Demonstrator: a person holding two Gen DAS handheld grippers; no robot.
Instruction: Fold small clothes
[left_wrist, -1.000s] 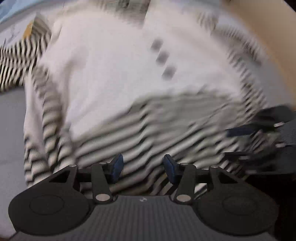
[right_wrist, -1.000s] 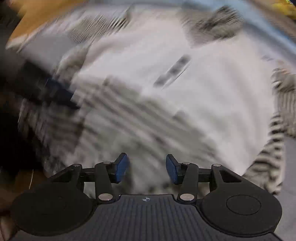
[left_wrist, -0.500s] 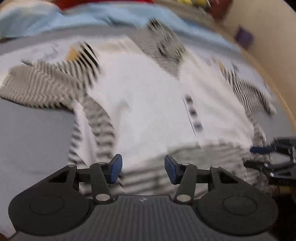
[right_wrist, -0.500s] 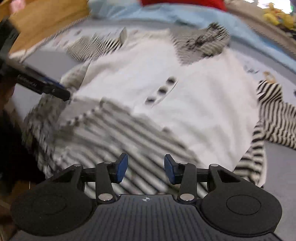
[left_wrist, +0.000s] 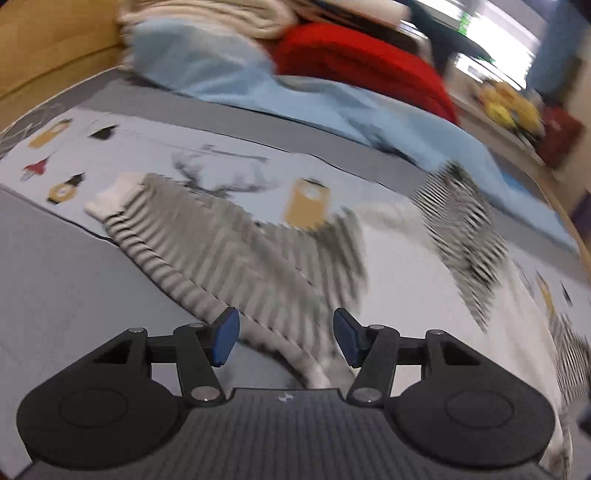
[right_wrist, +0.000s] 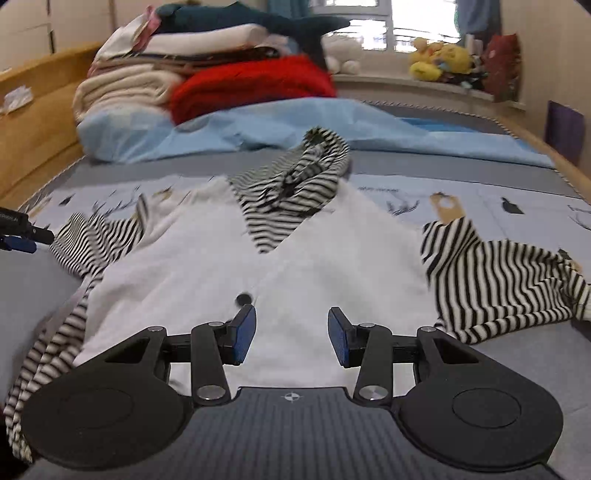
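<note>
Small hooded top (right_wrist: 295, 258), white body, striped sleeves and hood, spread face-up on printed bed sheet (right_wrist: 498, 199). Soft, light, floppy knit by the look of it; likely bunched easily, so best pinched at sleeve cuff (left_wrist: 110, 195) or hem edge, not mid-panel. Left gripper (left_wrist: 284, 341) seen over left sleeve (left_wrist: 229, 258), jaws opening, nothing clamped. Right gripper (right_wrist: 291, 341) held about half open over white front, nothing gripped. Folded blankets (right_wrist: 155, 74) stacked behind.

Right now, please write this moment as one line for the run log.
task: fold small clothes | left gripper: opening, empty, over striped sleeve | right gripper: open, empty, above white hooded top with black-and-white striped sleeves | sleeves: not folded
</note>
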